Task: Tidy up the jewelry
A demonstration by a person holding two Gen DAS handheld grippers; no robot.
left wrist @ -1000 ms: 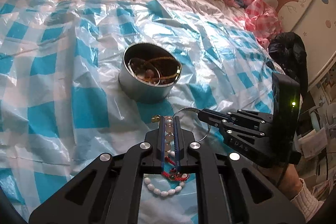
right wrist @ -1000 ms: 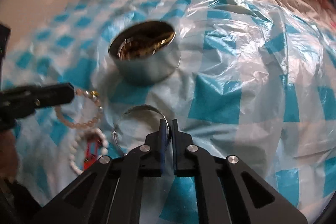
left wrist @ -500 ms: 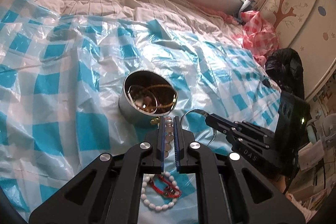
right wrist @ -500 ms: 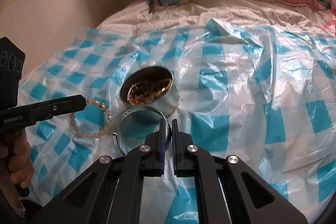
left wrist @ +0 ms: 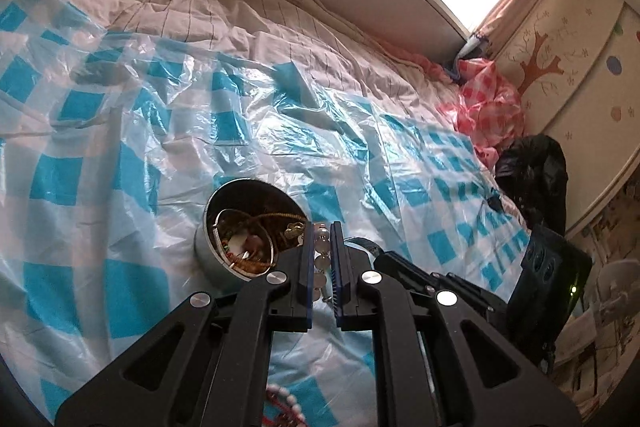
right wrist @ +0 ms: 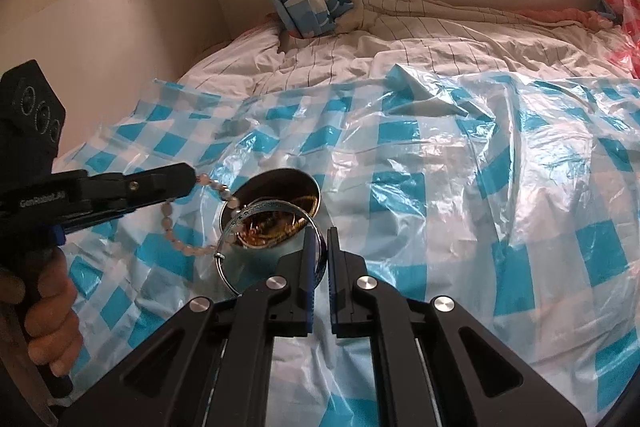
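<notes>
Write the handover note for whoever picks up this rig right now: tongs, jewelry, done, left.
Left tongs: shut on the pale bead bracelet, which hangs beside the tin's rim.
Right tongs: shut on the silver bangle, held over the round metal tin.
Tin stands on the blue checked plastic sheet on the bed and already holds gold pieces.
Left: drop both pieces in, then fetch the white beads and red string lying on the sheet below the left tongs.

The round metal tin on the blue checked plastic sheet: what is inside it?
Inside the tin lie tangled jewelry pieces: a gold chain, a thin ring-shaped bangle and pale beads. The tin's bottom and anything beneath the pile are covered.
</notes>
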